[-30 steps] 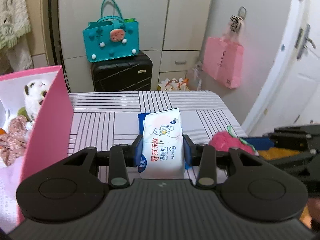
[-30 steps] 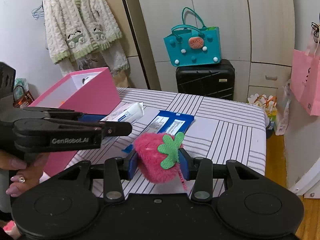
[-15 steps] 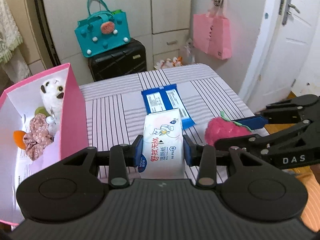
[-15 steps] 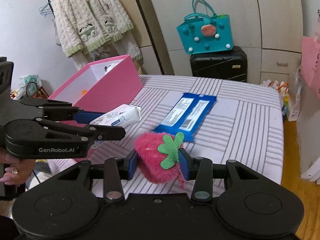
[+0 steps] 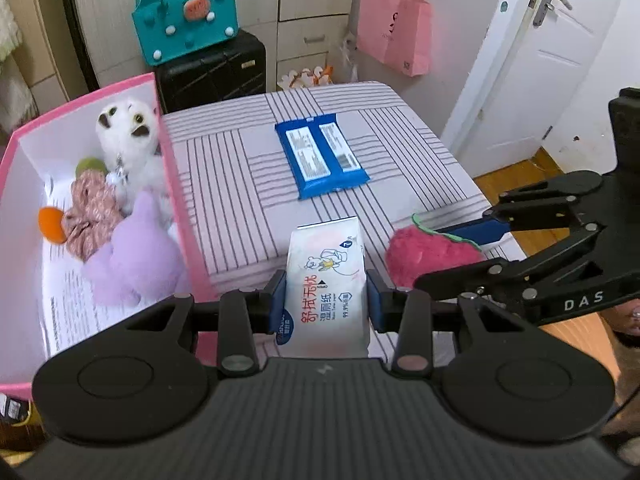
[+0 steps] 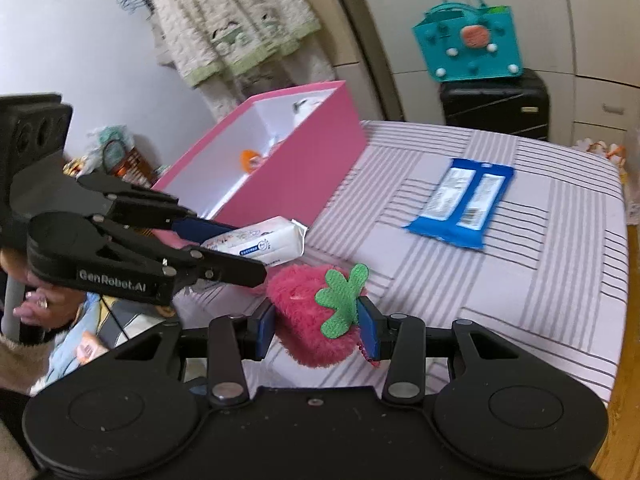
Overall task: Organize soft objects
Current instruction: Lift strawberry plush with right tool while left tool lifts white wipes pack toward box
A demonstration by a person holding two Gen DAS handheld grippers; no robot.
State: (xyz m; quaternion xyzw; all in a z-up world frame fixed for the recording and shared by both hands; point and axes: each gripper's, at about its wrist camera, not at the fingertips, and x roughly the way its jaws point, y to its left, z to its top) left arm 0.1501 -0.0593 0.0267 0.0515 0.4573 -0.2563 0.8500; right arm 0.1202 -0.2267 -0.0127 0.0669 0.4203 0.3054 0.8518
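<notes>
Your left tongs [image 5: 326, 300] sit low in the middle of the left wrist view, closed on a white wet-wipe pack [image 5: 327, 280] with red lettering; the blue pads press its two long sides and the pack stands up between them, above the striped bench [image 5: 240, 184]. At the left of the frame you see the pink box [image 5: 176, 200], open at the top, with a white plush [image 5: 128, 136], a lilac plush [image 5: 136, 256], a pink scrunchie [image 5: 90, 212], an orange ball [image 5: 50, 226] and a green ball [image 5: 90, 166] inside. Further up the bench, near the centre, a blue wipe pack [image 5: 322, 162] lies flat. At the right, your right tongs [image 5: 452, 248] come in from the edge, with the plush strawberry [image 5: 428, 254] between their fingers.

In the right wrist view, your right tongs [image 6: 316, 326] are low in the centre, part closed and gripping the plush strawberry [image 6: 308, 320]; the pads press its sides and its green felt leaf [image 6: 340, 300] faces the camera. Your left tongs [image 6: 240, 248] reach in from the left edge, holding the white wet-wipe pack [image 6: 260, 240] just in front of the pink box [image 6: 288, 168], which fills the upper left middle. The blue wipe pack [image 6: 464, 204] lies flat on the striped bench [image 6: 540, 280] at the right centre, well apart from both tongs. Your hand [image 6: 40, 304] shows at the left edge on the handle.
</notes>
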